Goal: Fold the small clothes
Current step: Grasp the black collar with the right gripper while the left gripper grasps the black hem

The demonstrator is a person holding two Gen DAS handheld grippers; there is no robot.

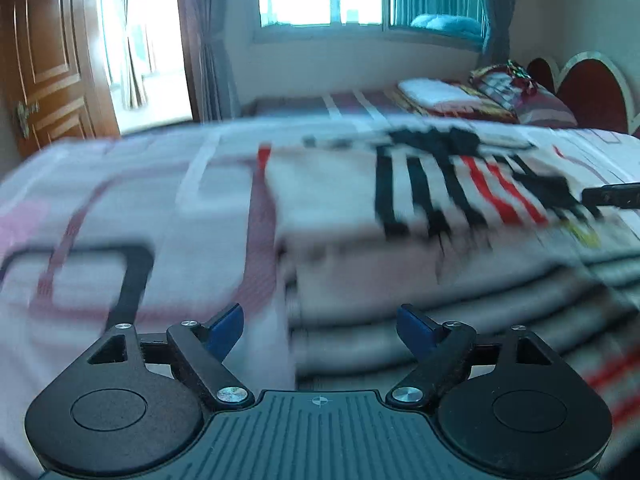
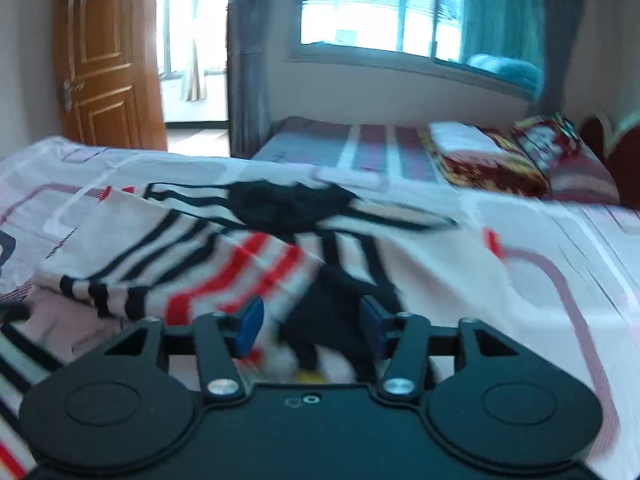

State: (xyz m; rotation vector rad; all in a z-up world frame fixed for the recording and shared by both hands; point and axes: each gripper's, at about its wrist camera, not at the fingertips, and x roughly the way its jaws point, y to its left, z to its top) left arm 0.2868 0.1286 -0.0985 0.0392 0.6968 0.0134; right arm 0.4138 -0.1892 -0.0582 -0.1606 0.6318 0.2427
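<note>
A small white garment with black and red stripes [image 1: 440, 188] lies partly folded on the bed, blurred by motion. My left gripper [image 1: 320, 328] is open and empty, low over the garment's near left edge. In the right wrist view the same garment [image 2: 208, 256] spreads ahead, with a black collar patch [image 2: 288, 204]. My right gripper [image 2: 312, 320] is open, its blue pads on either side of a dark fold of the garment [image 2: 332, 312], not closed on it. The right gripper's tip shows in the left wrist view [image 1: 612, 196] at the far right.
The bed has a white sheet with pink line pattern [image 2: 520, 280]. A second bed with a striped cover, a folded white towel [image 2: 460, 136] and patterned pillows [image 2: 552, 148] stands behind. A wooden door [image 2: 104, 60] and a window [image 2: 380, 8] are at the back.
</note>
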